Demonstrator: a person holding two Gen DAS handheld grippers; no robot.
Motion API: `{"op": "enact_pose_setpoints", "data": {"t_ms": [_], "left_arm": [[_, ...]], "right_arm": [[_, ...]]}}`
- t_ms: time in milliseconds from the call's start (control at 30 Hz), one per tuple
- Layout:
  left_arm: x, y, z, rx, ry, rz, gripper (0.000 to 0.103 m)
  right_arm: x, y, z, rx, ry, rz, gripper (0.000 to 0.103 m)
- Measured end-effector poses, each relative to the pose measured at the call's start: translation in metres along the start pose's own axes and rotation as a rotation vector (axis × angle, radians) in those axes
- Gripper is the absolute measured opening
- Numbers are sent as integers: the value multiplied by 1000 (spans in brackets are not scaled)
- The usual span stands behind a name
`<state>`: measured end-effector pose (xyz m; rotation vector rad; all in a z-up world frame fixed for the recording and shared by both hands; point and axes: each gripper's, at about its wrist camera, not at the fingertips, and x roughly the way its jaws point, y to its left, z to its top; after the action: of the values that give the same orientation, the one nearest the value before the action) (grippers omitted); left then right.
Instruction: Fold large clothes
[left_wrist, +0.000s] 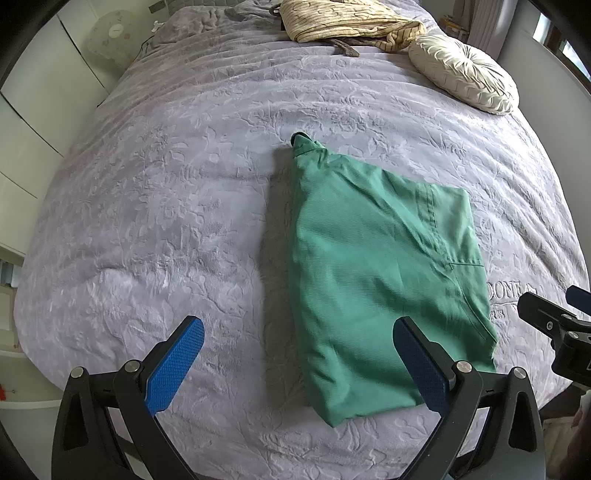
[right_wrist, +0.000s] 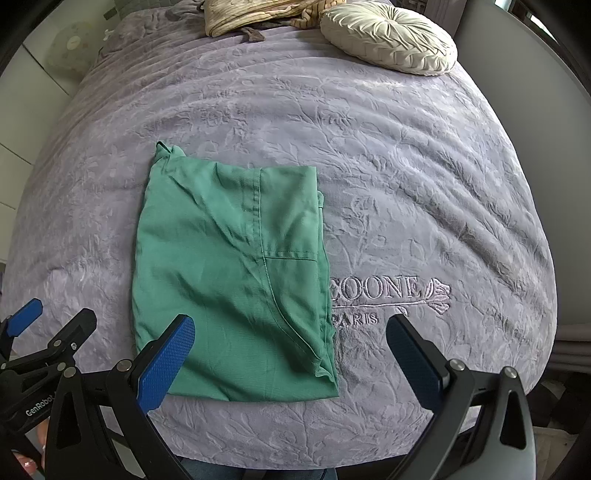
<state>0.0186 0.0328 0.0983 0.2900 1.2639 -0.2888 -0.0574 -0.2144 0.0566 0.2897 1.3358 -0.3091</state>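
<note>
A green garment (left_wrist: 376, 280) lies folded into a rough rectangle on the grey-purple bedspread (left_wrist: 166, 221); a seam and pocket line show on top. It also shows in the right wrist view (right_wrist: 229, 280). My left gripper (left_wrist: 299, 336) is open and empty, held above the garment's near left edge. My right gripper (right_wrist: 291, 332) is open and empty, above the garment's near right corner. The right gripper shows at the right edge of the left wrist view (left_wrist: 557, 325), and the left gripper at the left edge of the right wrist view (right_wrist: 40, 332).
A round cream pleated cushion (left_wrist: 465, 72) and a beige striped cloth (left_wrist: 347, 20) lie at the far end of the bed. White cupboards (left_wrist: 33, 122) and a fan (left_wrist: 110, 40) stand to the left. Embroidered lettering (right_wrist: 388, 291) lies right of the garment.
</note>
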Motion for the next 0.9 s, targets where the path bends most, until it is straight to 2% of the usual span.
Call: {"op": "enact_pose_setpoints", "data": {"t_ms": [900], "left_arm": [[0, -2, 0, -2, -1, 8, 103]], "right_arm": [[2, 2, -2, 4, 5, 3, 103]]}}
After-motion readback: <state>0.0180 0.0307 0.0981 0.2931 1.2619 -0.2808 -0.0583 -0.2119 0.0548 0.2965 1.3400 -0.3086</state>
